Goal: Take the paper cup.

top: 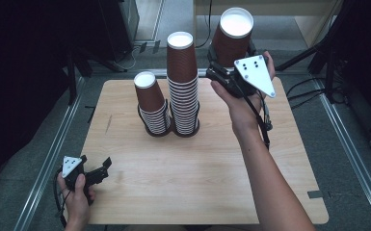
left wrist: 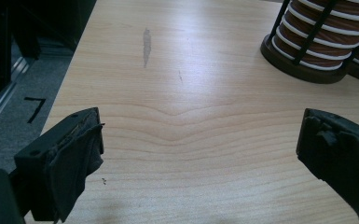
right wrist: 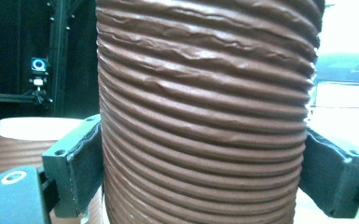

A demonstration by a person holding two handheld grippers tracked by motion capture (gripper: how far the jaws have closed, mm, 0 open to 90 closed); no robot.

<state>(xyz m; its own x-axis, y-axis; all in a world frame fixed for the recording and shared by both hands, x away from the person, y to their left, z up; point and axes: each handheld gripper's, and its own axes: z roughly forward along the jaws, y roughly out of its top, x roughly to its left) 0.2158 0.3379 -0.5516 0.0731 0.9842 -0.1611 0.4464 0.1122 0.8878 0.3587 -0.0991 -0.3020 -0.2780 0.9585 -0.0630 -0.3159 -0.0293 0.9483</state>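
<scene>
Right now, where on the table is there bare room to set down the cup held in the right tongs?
The wooden table lies bare across its near half, between the left tongs and the right forearm, and along its right side. It is crowded mid-back, where the short stack and tall stack stand in their holders. The held cup hangs above the far edge.

Overhead light falls evenly on the table [top: 197, 183], with soft shadows; its surroundings are dark. The cup [right wrist: 205, 112] is sharp up close, and the background right of it is blown out.
</scene>
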